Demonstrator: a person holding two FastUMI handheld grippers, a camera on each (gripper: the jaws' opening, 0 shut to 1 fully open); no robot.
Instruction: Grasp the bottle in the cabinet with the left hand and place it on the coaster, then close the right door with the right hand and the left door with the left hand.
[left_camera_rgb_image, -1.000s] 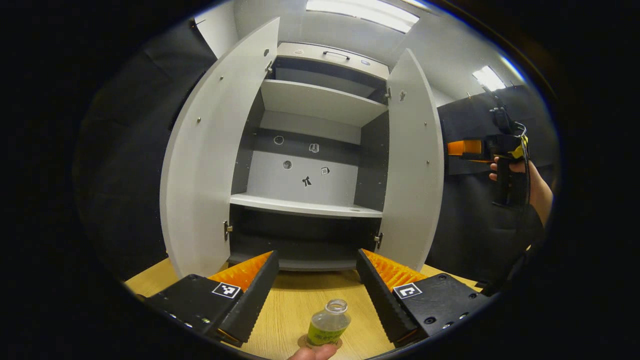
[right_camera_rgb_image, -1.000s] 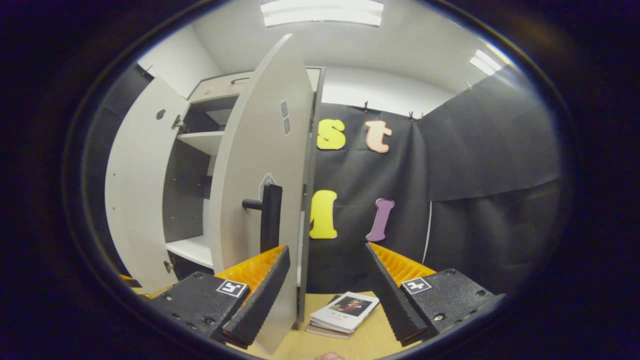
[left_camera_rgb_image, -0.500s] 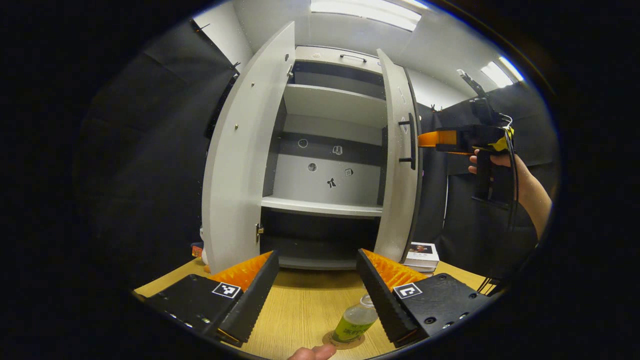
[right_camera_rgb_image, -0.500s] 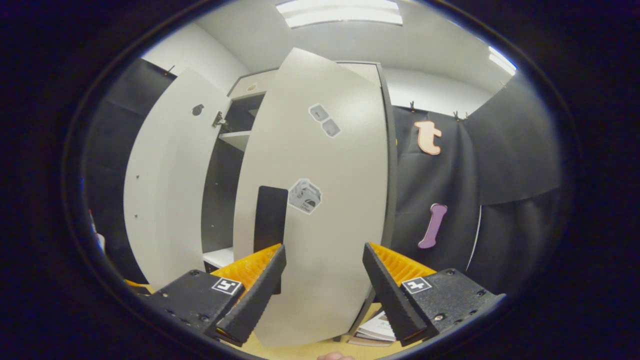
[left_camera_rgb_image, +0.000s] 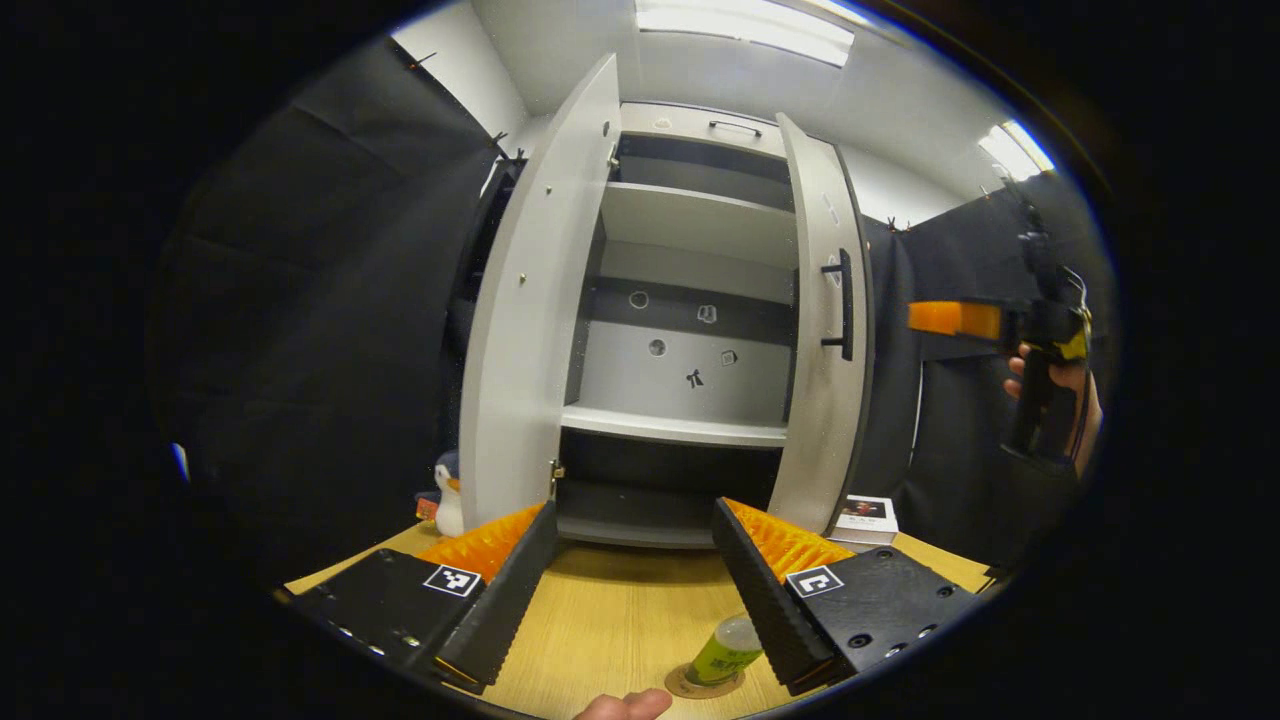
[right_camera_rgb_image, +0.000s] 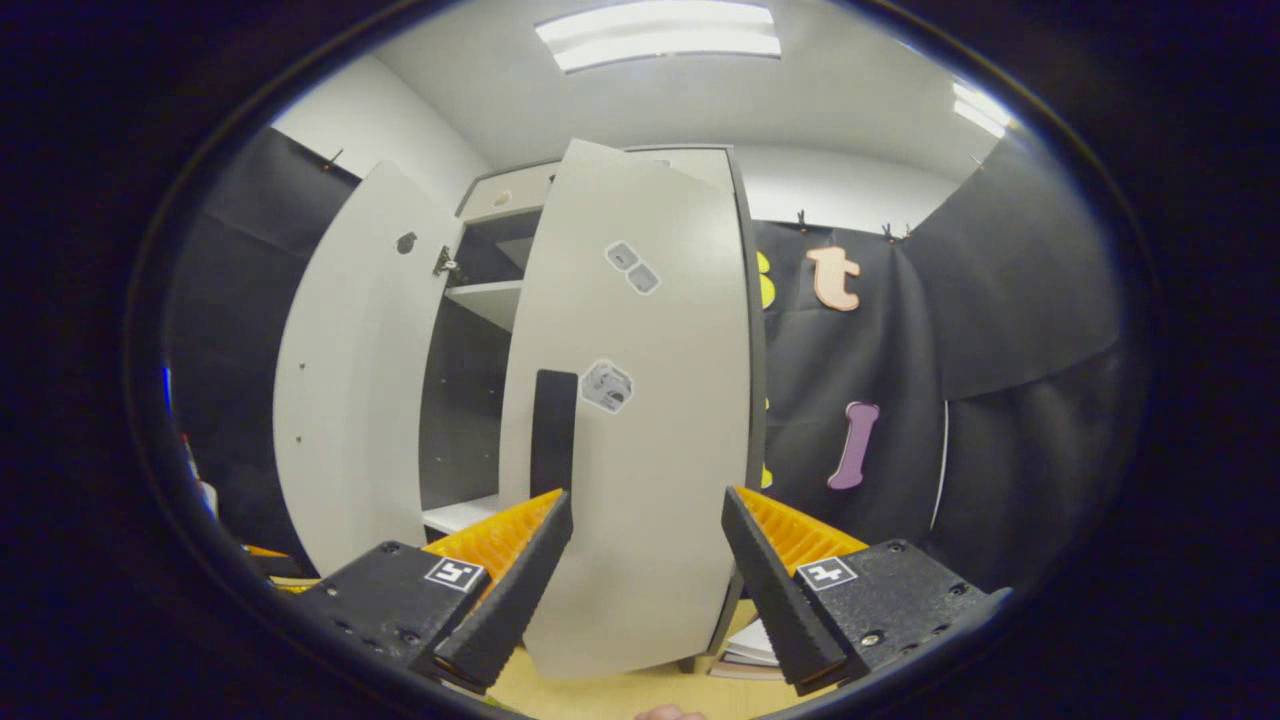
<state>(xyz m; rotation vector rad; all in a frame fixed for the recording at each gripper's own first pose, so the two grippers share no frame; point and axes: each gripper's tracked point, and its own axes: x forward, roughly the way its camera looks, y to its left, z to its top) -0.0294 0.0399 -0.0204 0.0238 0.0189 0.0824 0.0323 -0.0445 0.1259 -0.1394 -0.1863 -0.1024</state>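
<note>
Left gripper view: the left gripper, fingers spread apart and empty, hovers over the table. The bottle stands on the coaster at the near edge, just beside and partly behind the right finger. Beyond, the cabinet has its left door wide open and its right door partly swung in. Far right, a hand holds the right gripper.

Right gripper view: the right gripper, fingers apart and empty, faces the right door's outer face, near its handle.
</note>
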